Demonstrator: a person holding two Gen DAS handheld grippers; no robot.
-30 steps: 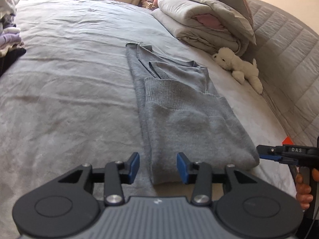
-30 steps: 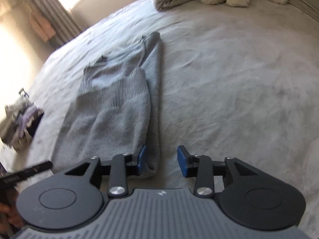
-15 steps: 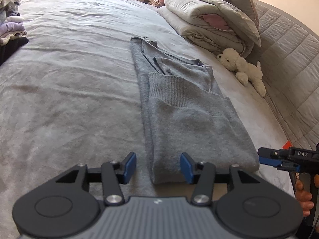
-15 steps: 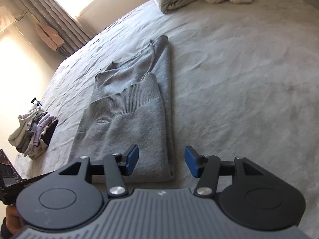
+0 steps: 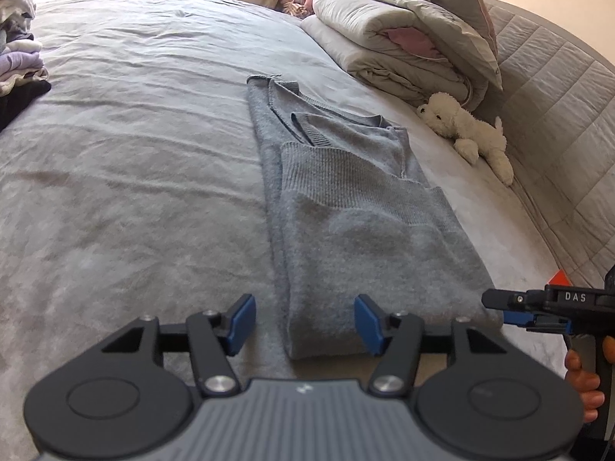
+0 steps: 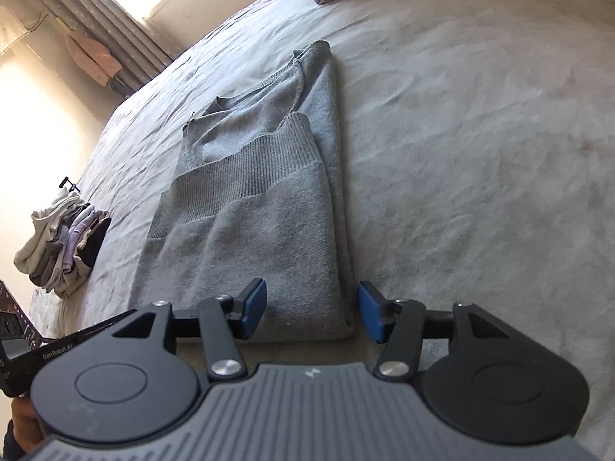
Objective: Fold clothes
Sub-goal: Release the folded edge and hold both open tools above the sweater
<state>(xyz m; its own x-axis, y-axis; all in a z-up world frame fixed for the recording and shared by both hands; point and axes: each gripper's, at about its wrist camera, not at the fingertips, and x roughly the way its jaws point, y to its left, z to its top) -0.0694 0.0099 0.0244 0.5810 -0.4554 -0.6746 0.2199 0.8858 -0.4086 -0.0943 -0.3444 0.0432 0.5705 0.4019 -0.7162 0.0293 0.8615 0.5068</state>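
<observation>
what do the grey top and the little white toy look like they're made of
Grey top: soft knit, probably wool or a cotton blend; matte, slightly fuzzy, with a ribbed band across the fold. White toy: plush, likely synthetic pile; its surface looks shaggy and fluffy.

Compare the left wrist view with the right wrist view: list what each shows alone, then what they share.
Left wrist only: the quilted headboard and an orange tag.
Right wrist only: the curtains and a pink garment hanging there.
Both: the grey sweater, the white plush toy, the folded duvet and the clothes pile.
</observation>
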